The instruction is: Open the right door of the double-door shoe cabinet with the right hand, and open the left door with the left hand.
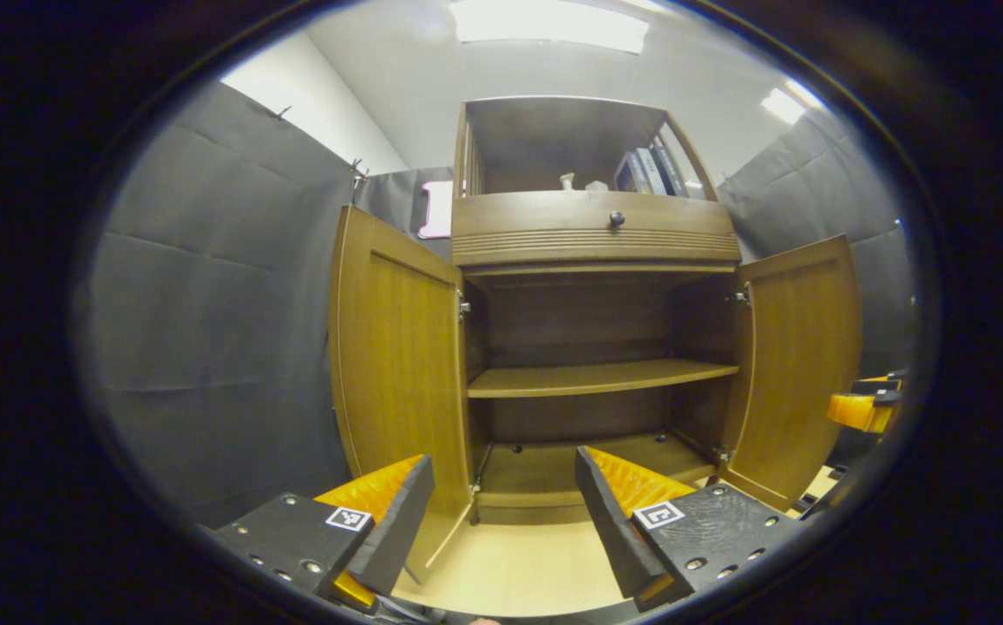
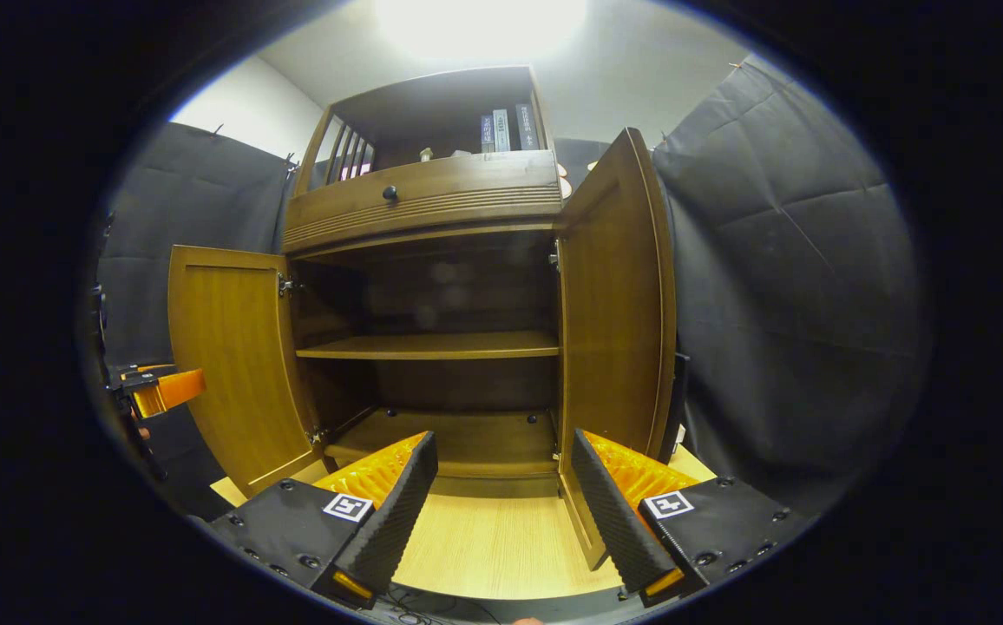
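In front of the cabinet (image 1: 593, 234), both doors — left door (image 1: 397, 365), right door (image 2: 610, 304) — hang open; left tongs (image 1: 501, 512) and right tongs (image 2: 501, 495) gape, empty. A careless swing could knock either door shut.

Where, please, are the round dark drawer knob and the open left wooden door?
Round dark drawer knob (image 1: 616, 219): left gripper view, its centre.
Open left wooden door (image 1: 397, 365): left gripper view, inner panel.

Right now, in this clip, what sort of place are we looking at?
Most likely a staged recording booth, not a real home: black cloth walls hang around a lone wooden shoe cabinet with both doors open, books on its top shelf, standing on a pale wood-look floor under ceiling light panels.
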Action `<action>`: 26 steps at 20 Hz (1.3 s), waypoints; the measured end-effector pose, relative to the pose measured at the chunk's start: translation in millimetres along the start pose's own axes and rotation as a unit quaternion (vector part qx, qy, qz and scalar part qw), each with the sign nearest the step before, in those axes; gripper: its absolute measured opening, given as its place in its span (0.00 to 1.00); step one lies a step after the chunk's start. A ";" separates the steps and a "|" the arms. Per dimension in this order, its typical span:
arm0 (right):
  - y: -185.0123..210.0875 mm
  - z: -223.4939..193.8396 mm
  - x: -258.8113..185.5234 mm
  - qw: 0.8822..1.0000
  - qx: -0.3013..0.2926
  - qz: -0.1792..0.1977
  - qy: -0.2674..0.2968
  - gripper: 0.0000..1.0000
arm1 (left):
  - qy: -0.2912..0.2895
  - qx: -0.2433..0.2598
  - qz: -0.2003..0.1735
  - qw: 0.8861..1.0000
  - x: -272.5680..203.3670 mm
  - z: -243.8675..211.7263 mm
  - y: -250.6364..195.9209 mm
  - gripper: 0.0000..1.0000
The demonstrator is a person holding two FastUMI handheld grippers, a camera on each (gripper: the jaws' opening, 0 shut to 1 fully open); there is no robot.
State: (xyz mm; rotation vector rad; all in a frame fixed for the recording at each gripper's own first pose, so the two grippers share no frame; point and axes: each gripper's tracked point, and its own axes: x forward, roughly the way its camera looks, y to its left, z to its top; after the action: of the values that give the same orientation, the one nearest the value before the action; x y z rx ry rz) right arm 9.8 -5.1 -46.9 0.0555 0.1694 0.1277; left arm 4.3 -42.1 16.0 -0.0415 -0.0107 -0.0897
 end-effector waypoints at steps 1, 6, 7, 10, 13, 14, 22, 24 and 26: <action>0.4 1.8 1.3 1.000 0.000 0.000 -0.002 0.98 | -0.003 0.001 0.003 1.000 -0.8 1.3 0.8 0.94; 4.8 10.3 2.4 1.000 0.001 0.000 -0.013 0.98 | -0.009 -0.004 0.024 1.000 -4.4 8.5 14.8 0.94; 6.0 11.4 2.1 1.000 0.001 -0.001 -0.014 0.98 | -0.009 -0.004 0.027 1.000 -4.8 6.6 20.9 0.94; 7.1 15.8 -3.2 1.000 -0.002 -0.001 -0.017 0.98 | -0.009 -0.006 0.033 0.999 -10.4 6.2 30.1 0.94; 4.7 19.3 -8.9 1.000 -0.008 -0.007 -0.020 0.98 | -0.008 0.000 0.037 0.999 -16.4 7.1 40.1 0.94; 4.5 20.6 -11.5 1.000 -0.008 -0.007 -0.021 0.98 | -0.009 0.002 0.039 0.999 -19.6 9.4 43.6 0.94; 3.4 37.0 -23.7 0.999 -0.017 -0.015 -0.031 0.98 | -0.027 0.003 0.046 0.999 -28.4 28.9 57.5 0.94; 3.4 42.9 -25.2 0.999 -0.021 -0.017 -0.037 0.92 | -0.027 0.005 0.046 0.999 -29.3 29.6 58.9 0.94; 3.7 43.7 -25.8 0.999 -0.022 -0.017 -0.038 0.98 | -0.022 0.009 0.052 0.998 -29.0 25.6 62.9 0.94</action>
State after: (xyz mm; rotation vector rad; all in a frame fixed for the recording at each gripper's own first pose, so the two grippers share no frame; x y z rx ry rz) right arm -8.4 -6.8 0.7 0.0132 0.0916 0.0952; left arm -19.2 24.2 38.6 -0.0254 -0.0541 0.0144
